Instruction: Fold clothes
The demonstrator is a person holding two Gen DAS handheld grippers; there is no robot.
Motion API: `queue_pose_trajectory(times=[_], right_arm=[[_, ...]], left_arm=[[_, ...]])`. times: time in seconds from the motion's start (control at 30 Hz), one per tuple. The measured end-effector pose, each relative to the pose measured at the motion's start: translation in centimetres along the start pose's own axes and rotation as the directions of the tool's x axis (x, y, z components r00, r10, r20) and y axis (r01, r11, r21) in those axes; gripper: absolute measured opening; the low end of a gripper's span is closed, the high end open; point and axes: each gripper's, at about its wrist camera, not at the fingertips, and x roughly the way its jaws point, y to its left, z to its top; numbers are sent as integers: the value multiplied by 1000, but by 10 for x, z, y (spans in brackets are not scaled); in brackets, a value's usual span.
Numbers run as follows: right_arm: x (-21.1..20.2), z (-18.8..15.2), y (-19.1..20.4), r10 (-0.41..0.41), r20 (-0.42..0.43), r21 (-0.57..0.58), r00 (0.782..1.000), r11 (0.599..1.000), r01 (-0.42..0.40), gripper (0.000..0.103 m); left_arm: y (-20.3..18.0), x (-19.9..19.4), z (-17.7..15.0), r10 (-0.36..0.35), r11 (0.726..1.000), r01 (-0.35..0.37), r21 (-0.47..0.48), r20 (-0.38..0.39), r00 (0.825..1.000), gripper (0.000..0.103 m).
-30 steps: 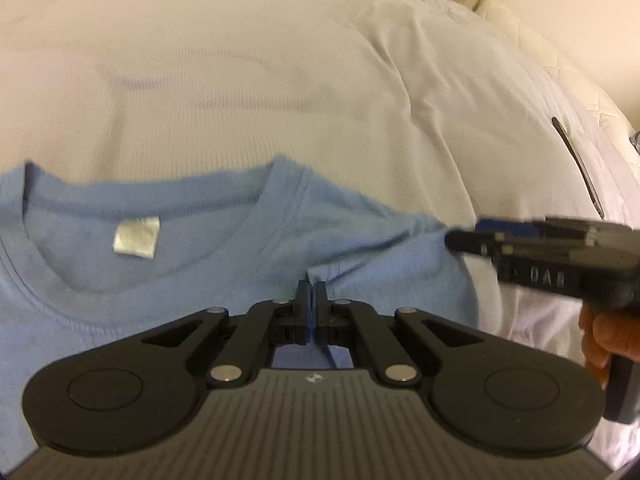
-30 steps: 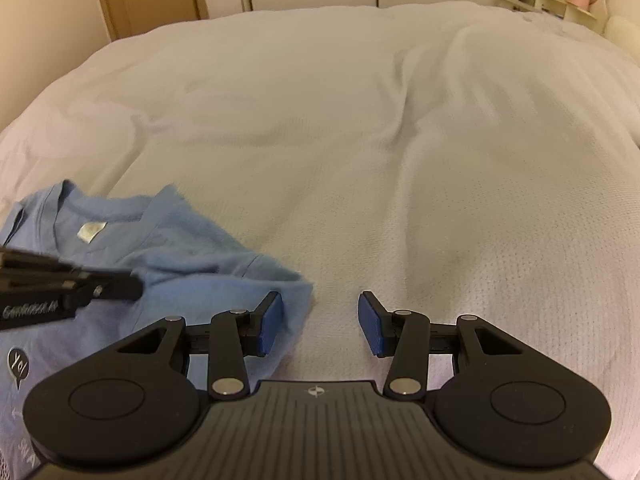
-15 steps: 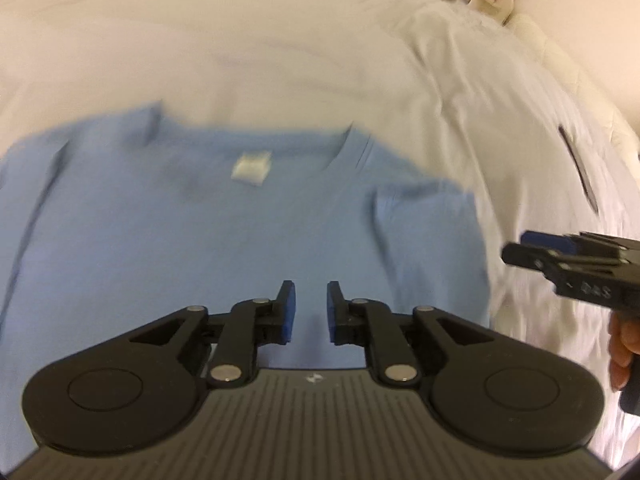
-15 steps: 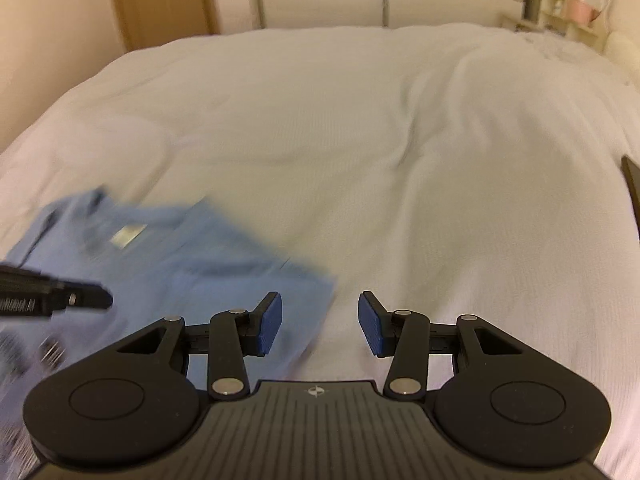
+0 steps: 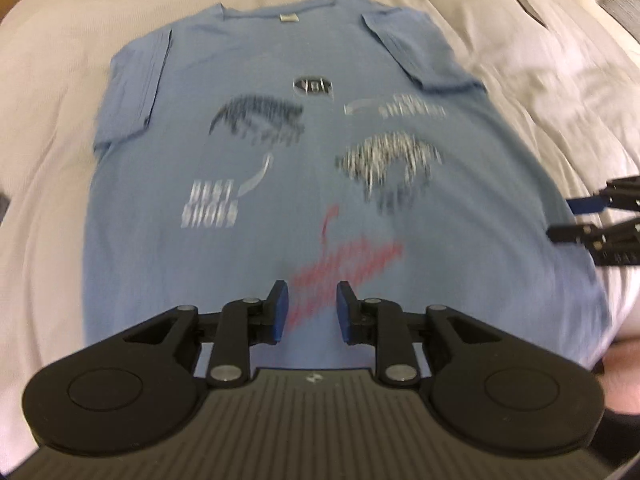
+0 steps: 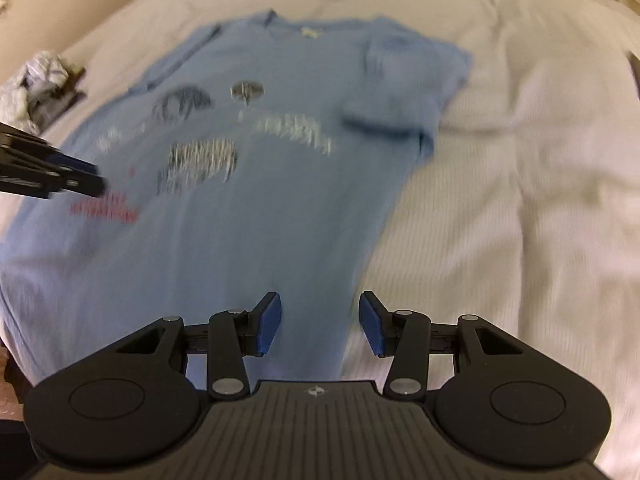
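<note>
Blue T-shirt (image 5: 320,184) lay flat, sleeves folded in; left gripper (image 5: 311,307) and right gripper (image 6: 320,322) hovered open and empty near its hem, likely next pinching it.

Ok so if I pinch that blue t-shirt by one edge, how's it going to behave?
The blue t-shirt lies flat with creased sleeves, so it is probably thin and floppy and would drape from the pinch. It likely weighs little. It may drag across the textured white bedspread rather than glide.

White bed (image 5: 540,92): blue T-shirt (image 5: 320,184) flat; crumpled cloth, perhaps (image 6: 38,80).
</note>
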Motion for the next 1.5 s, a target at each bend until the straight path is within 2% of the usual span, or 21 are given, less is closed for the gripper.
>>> queue_pose_trajectory(times=[0.1, 0.17, 0.3, 0.47, 0.6, 0.7, 0.77, 0.83, 0.9, 1.0, 1.13, 1.27, 1.33, 1.4, 1.5], right_arm=[[-8, -26, 13, -97, -43, 38, 994, 994, 98, 46], [-17, -36, 25, -158, -43, 75, 986, 984, 161, 47], [-42, -53, 58, -261, -24, 106, 965, 959, 262, 47], [-63, -56, 96, -290, -10, 166, 957, 943, 287, 47], [-78, -56, 119, -259, 16, 92, 966, 962, 256, 48], [-84, -64, 129, -228, 29, 13, 973, 974, 227, 48], [-85, -73, 133, -207, 34, -46, 978, 977, 209, 48], [-88, -85, 133, -183, 33, -82, 983, 979, 185, 49], [-90, -97, 132, -158, 31, -118, 987, 980, 160, 51], [-93, -112, 132, -123, 24, -164, 992, 978, 126, 52], [-85, -122, 135, -133, 5, -168, 991, 977, 132, 52], [-79, -126, 140, -168, -9, -112, 986, 980, 166, 53], [-78, -128, 144, -189, -12, -89, 982, 978, 187, 53], [-79, -130, 148, -204, -13, -64, 979, 977, 202, 54], [-78, -133, 156, -212, -14, -60, 977, 976, 211, 55]], left_arm=[[11, -15, -30, -39, 998, 39, 46, 7, 999, 21], [19, -29, -51, -64, 994, 63, 86, 16, 998, 22], [39, -64, -85, -91, 991, 87, 104, 40, 995, 25], [56, -99, -114, -55, 994, 47, 100, 80, 995, 27], [54, -114, -130, 6, 989, -22, 145, 114, 993, 29], [41, -117, -146, 60, 969, -87, 231, 123, 991, 33], [25, -117, -158, 101, 939, -135, 316, 121, 988, 35], [10, -114, -171, 138, 900, -178, 399, 125, 982, 42], [-4, -109, -183, 168, 857, -212, 469, 134, 977, 51], [-18, -95, -198, 195, 782, -254, 568, 165, 967, 52], [-30, -64, -214, 186, 659, -290, 694, 223, 957, 50], [-35, -42, -219, 138, 577, -287, 765, 255, 957, 48], [-35, -38, -215, 116, 573, -281, 770, 263, 958, 48], [-35, -39, -206, 89, 587, -262, 766, 261, 961, 48], [-36, -40, -195, 85, 592, -279, 756, 285, 955, 44]])
